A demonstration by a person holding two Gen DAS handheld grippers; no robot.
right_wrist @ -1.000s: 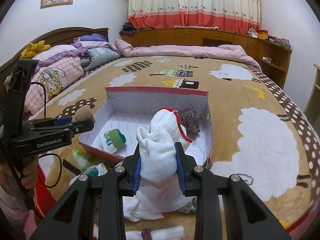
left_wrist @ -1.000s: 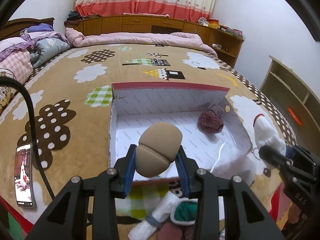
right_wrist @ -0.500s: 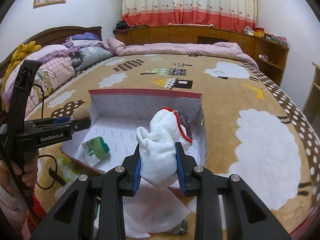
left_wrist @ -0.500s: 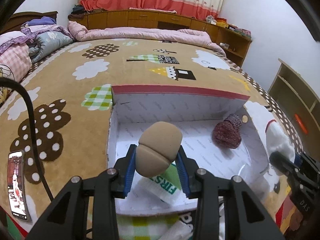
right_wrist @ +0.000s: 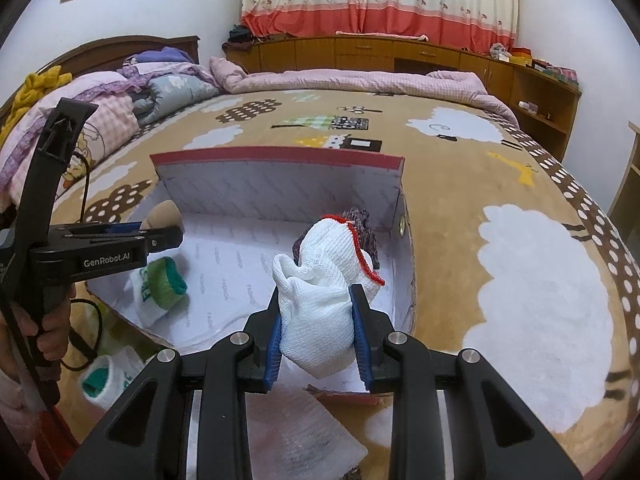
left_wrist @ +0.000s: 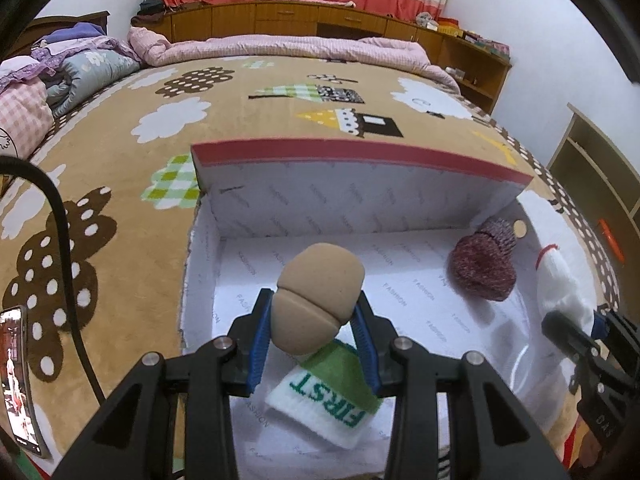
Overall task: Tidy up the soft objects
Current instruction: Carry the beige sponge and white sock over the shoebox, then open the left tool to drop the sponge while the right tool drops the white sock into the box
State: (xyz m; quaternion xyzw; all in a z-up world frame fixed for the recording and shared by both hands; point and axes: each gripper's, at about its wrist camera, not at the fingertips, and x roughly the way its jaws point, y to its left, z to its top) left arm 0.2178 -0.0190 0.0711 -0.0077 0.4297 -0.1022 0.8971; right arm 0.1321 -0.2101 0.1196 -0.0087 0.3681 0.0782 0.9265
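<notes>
An open white box with a red rim lies on the bed; it also shows in the right wrist view. My left gripper is shut on a rolled tan sock, held over the box's left part. Under it lies a white-and-green "FIRST" sock, also in the right wrist view. A maroon rolled sock sits at the box's right. My right gripper is shut on a white glove with red trim, above the box's near right corner.
A phone lies on the brown patterned blanket at left, with a black cable beside it. Another white-green sock and a white cloth lie in front of the box. Bedding is piled at far left.
Both grippers moved forward over the box with their loads still held. The "FIRST" sock now lies under my left gripper.
</notes>
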